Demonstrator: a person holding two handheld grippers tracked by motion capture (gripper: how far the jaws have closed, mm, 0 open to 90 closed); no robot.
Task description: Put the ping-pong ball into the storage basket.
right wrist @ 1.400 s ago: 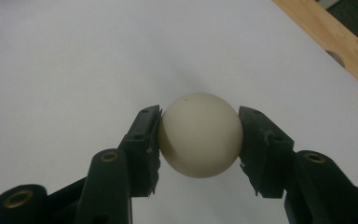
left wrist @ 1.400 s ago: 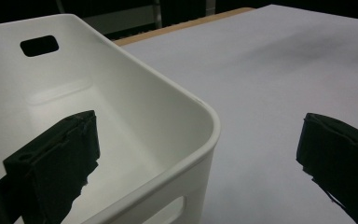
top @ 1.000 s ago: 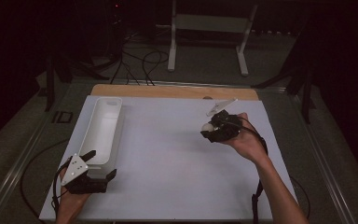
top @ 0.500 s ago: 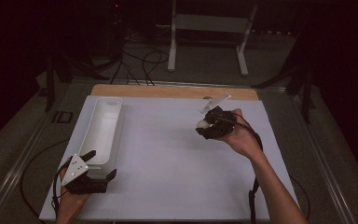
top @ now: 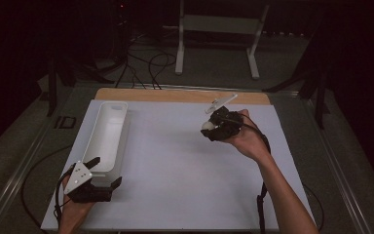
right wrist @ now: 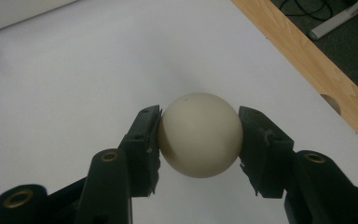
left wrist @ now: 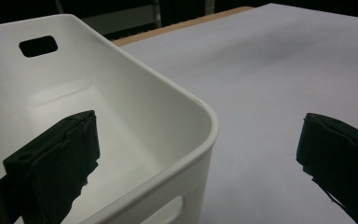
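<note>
The right gripper point(right wrist: 199, 135) clamps the cream ball point(right wrist: 199, 134) above open white tabletop point(top: 175, 161) (wooden edge nearby); the left gripper point(left wrist: 198, 154) gapes astride the white bin point(left wrist: 168, 116) corner.

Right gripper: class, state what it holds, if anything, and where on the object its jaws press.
The right gripper holds a cream ball, one jaw pressed against each opposite side at its widest part.

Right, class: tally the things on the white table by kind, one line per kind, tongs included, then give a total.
Cream ball, held in the right tongs: 1
White bin, near corner between the open left tongs: 1
Hand-held tongs: 2
Total: 4
</note>
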